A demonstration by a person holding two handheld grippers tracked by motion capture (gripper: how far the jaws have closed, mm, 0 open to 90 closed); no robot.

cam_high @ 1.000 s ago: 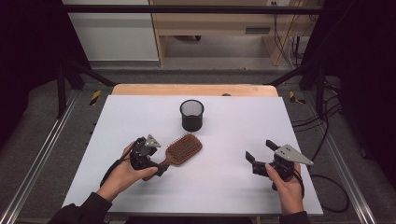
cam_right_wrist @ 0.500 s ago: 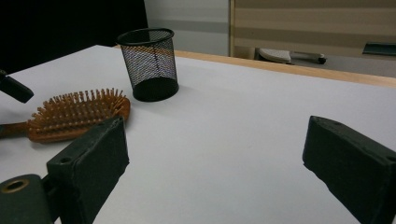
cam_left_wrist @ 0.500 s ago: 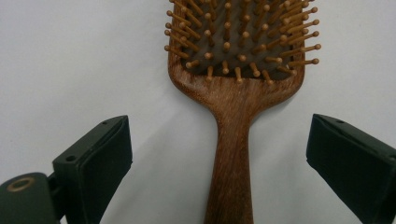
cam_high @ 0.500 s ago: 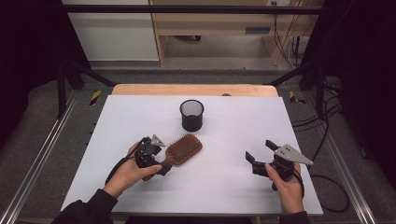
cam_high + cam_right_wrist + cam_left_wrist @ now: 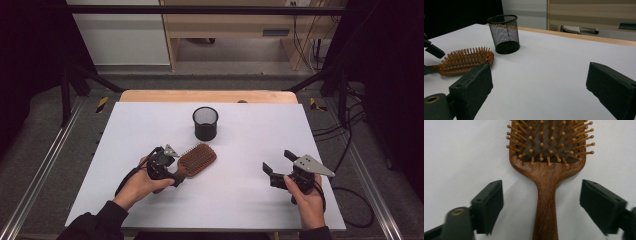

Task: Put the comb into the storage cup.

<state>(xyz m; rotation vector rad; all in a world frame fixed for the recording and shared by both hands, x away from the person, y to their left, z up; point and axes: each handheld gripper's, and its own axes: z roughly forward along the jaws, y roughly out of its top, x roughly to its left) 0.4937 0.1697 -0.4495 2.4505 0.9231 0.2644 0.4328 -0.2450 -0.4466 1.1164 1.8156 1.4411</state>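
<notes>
A white table (image 5: 150, 130) carries everything, with a strip of bare wood along its far edge. Beyond that edge, grey floor runs to a pale wooden bench (image 5: 225, 30) and a white panel, and loose cables (image 5: 350, 130) trail over the floor off to the right tongs' side. Metal rails flank the table on both sides.

A black mesh cup (image 5: 205, 123) stands upright on the table, well beyond both tongs and roughly between them. It stands apart from the brush, just past the brush's bristled head. In the right gripper view the cup (image 5: 504, 33) sits ahead and to the left, and nothing lies between the right tongs' jaws but bare table.

A wooden hairbrush (image 5: 195, 159) lies flat, bristles up, with its head pointing away from the left tongs (image 5: 172, 167) and its handle toward them. In the left gripper view the brush handle (image 5: 546, 202) runs straight up the gap between the two jaws, which stand wide apart on either side and touch nothing. The left tongs are released.

The right tongs (image 5: 276, 169) are held well off to the brush's right, jaws spread and empty, a grey three-cornered plate on top.
</notes>
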